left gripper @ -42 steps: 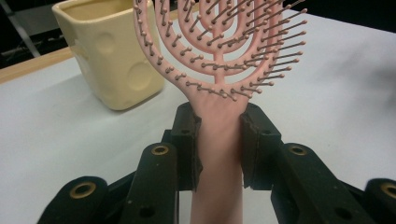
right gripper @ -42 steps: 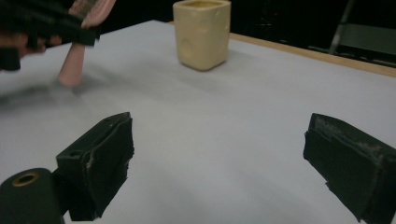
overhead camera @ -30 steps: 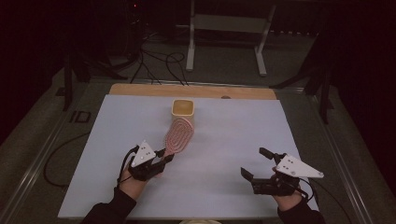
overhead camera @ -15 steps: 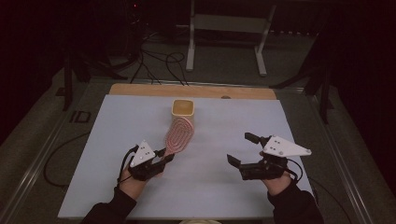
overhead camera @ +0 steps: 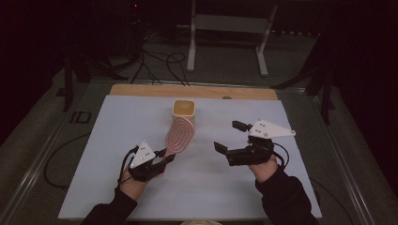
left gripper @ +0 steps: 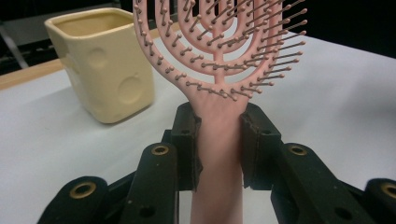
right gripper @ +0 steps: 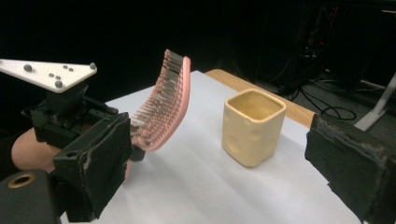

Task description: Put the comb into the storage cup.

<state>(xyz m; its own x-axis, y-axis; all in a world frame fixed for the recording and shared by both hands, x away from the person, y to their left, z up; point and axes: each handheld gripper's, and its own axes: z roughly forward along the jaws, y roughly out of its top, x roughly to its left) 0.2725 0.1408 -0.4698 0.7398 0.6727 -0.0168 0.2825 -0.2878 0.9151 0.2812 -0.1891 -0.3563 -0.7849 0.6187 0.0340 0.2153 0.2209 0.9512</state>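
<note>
From the high view, the left gripper [overhead camera: 166, 156] lifts a pink hairbrush [overhead camera: 180, 135] just before the yellow cup [overhead camera: 184, 110]; the right gripper [overhead camera: 227, 136] hangs spread and empty. In the left gripper view, jaws clamp the brush's handle [left gripper: 218, 140], the sensible hold. In the right gripper view, the brush [right gripper: 166, 105] looks light, stiff, bristles springy.

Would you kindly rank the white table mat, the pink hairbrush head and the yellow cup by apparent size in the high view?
1. White table mat, by far the largest.
2. Pink hairbrush head.
3. Yellow cup, somewhat smaller; it sits farther from the camera, so that gap is unsure.
</note>
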